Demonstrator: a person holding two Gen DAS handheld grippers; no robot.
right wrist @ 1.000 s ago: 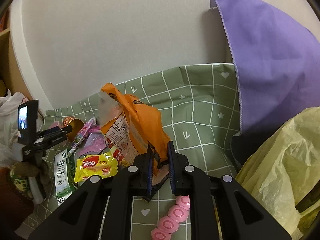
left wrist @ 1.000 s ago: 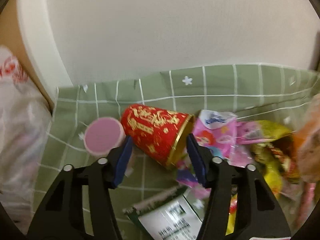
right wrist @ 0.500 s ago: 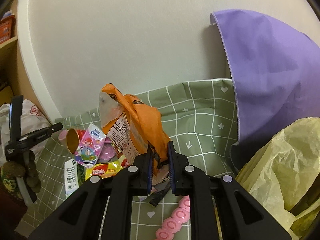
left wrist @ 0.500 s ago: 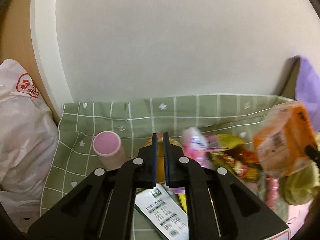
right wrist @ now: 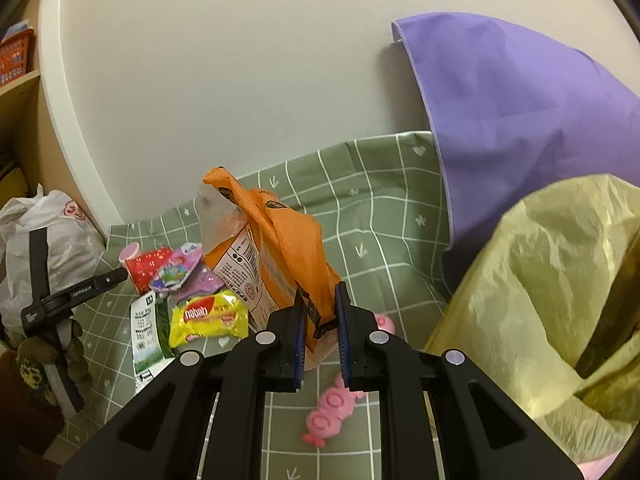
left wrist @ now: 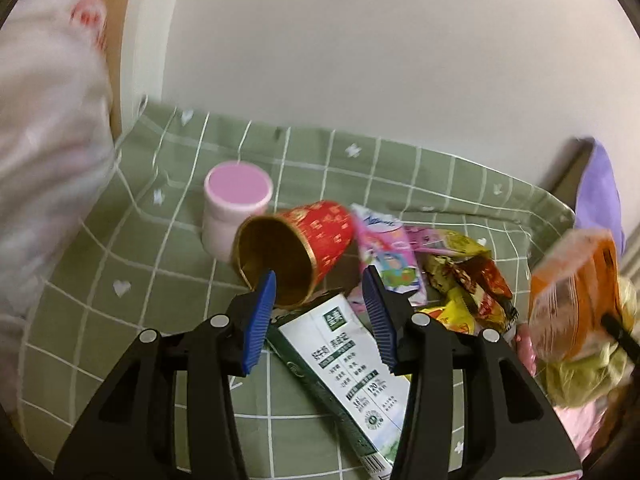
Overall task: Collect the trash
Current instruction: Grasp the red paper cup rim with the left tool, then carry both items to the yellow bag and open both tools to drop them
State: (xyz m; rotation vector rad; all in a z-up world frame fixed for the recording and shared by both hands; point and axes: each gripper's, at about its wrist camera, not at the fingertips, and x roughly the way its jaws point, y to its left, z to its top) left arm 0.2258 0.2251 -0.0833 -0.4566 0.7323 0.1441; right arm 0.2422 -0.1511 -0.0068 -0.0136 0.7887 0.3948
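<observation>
A red and gold paper cup (left wrist: pixel 296 248) lies on its side on the green checked cloth (left wrist: pixel 120 264), its mouth towards me. My left gripper (left wrist: pixel 320 316) is open, its left pad at the cup's rim, over a green and white carton (left wrist: pixel 348 364). Snack wrappers (left wrist: pixel 460 280) lie to the right. My right gripper (right wrist: pixel 320 320) is shut on an orange snack bag (right wrist: pixel 272 256) and holds it above the cloth. The cup (right wrist: pixel 150 272) and a yellow wrapper (right wrist: pixel 208 320) also show in the right wrist view.
A pink-lidded jar (left wrist: pixel 236 208) stands behind the cup. A white plastic bag (left wrist: pixel 44 120) is at the left. A yellow trash bag (right wrist: pixel 552 292) is at the right, a purple cloth (right wrist: pixel 520 112) behind it. A pink toy (right wrist: pixel 336 412) lies on the cloth.
My left gripper was open around the cup, shut half a second ago, and is open again now. The cup has turned its mouth towards me. The right gripper keeps the orange bag raised.
</observation>
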